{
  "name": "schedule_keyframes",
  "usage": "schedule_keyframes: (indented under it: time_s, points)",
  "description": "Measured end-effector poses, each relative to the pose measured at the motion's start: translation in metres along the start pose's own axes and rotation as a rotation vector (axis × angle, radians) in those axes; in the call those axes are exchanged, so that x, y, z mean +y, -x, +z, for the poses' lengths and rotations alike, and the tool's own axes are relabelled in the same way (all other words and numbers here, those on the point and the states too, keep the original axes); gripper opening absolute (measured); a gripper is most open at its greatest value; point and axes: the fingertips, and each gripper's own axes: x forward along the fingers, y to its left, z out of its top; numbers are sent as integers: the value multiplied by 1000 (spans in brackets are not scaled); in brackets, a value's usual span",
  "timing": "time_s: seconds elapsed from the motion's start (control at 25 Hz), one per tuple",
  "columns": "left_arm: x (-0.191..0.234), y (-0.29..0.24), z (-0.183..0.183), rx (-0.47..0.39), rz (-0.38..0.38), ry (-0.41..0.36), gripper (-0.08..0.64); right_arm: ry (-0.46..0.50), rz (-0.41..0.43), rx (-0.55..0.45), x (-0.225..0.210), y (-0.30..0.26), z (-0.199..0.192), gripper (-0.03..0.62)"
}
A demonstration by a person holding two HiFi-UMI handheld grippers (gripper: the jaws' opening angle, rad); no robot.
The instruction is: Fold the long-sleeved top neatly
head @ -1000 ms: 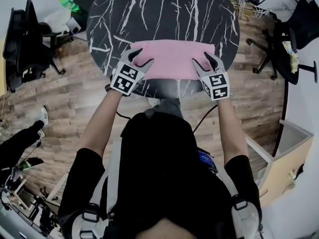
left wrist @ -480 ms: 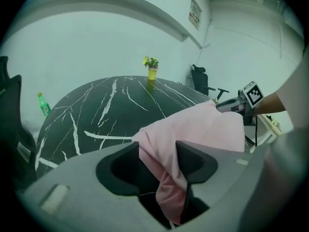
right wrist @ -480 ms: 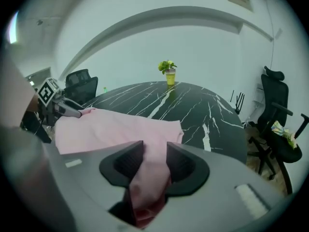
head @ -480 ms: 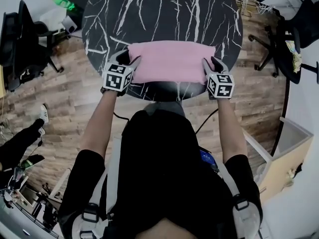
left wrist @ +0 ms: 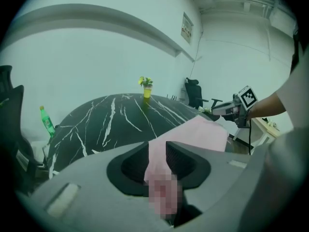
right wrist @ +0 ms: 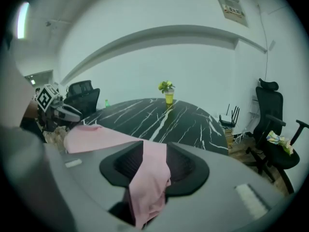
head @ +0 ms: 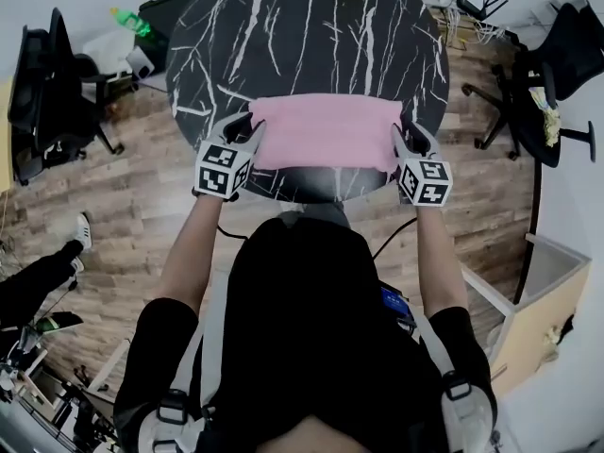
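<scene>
Our left tongs have just closed on the left end of the pink top, a folded band at mid-frame on the table. Our right tongs have just closed on its right end. Another fold begins, we judge: next, lift both ends evenly.

Even, soft indoor light; both gripper views bulge fisheye-round with dark vignetted corners and blurred foregrounds.

Round black marble-look table on a wood floor. Little yellow vase of flowers sits near its far edge. Green bottle and a black office chair are off to the left.
</scene>
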Motion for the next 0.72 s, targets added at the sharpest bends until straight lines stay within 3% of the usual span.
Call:
schedule_keyframes:
  time_s: [0.2, 0.48, 0.72]
  points:
    - [-15, 49, 41, -151, 10, -27, 9, 7, 1, -159, 19, 57, 43, 108]
    - [-24, 103, 74, -281, 39, -28, 9, 77, 17, -292, 43, 95, 72, 37]
    - [-41, 148, 91, -369, 111, -13, 8, 103, 72, -384, 56, 139, 101, 6]
